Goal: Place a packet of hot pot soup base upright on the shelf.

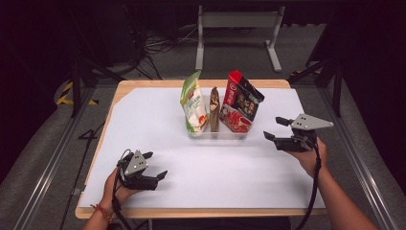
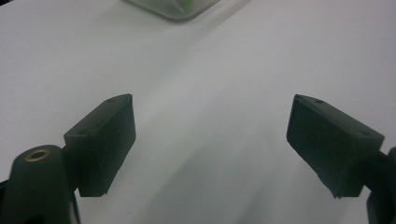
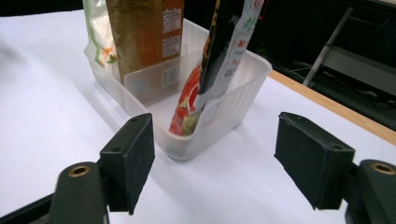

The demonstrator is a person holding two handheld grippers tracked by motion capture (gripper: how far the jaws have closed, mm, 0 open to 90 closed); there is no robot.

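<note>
Where pouches stand: clear bin (image 1: 218,132).

White sheet (image 1: 201,163) covers a wood-edged table (image 1: 124,86). Clear tray (image 1: 218,134) sits at centre, toward the far side, holding three upright packets: green-and-white pouch (image 1: 193,103) at left, slim brown packet (image 1: 214,109) in the middle, red-and-black bag (image 1: 241,101) at right, leaning right. Left gripper (image 1: 155,165) near the near-left corner, jaws apart. Right gripper (image 1: 276,128) just right of the tray, jaws apart, pointing at it. Grey frame (image 1: 238,20) on the floor beyond.
</note>
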